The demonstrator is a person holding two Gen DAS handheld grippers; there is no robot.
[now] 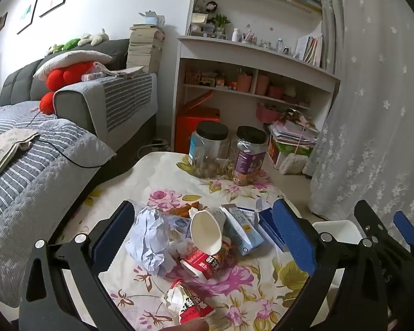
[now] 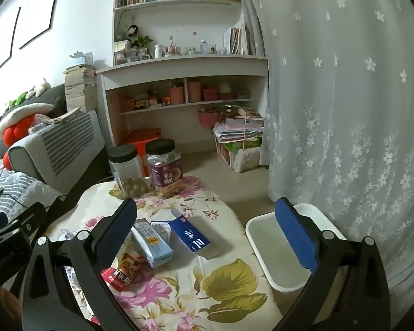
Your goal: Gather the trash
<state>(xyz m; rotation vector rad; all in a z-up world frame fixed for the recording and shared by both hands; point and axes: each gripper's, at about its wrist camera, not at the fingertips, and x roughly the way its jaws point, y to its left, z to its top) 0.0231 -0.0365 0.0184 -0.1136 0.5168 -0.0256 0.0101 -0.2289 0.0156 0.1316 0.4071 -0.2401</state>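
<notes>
Left wrist view looks down on a tabletop [image 1: 157,176] under a floral cloth, with the trash heaped in the middle of it. Taking the overturned white paper cup [image 1: 207,229] as the landmark: a ball of crumpled paper [image 1: 149,237] lies just to its left, a red snack wrapper [image 1: 204,262] sits touching it below, and a second red wrapper [image 1: 187,306] lies nearer the camera. To the cup's right are a pale blue carton [image 1: 243,229] and then a dark blue box [image 1: 270,226]; orange scraps show just behind it. Two black-lidded jars [image 1: 209,151] stand well beyond the cup at the far edge. A white bin [image 2: 276,251] waits off the tabletop's right edge, empty as far as can be seen.

The left gripper [image 1: 204,237] has its fingers spread wide and holds nothing, the heap lying between them but untouched. The right gripper [image 2: 207,231] is likewise spread wide and empty, hanging over the carton and box with the bin just under its right finger.

Nothing appears collected yet. The risks ahead, as I judge them:

- The pieces touch and overlap, so closing on one may drag or flip a neighbour off the tabletop.
- The cup is light and lying on its side; a squeeze across its rim could crush it or make it squirt out.
- The wrappers are thin and flat, and the fingers could slide over them or catch the cloth instead.
- The grippers are close together, so a reach across could make them collide.
</notes>
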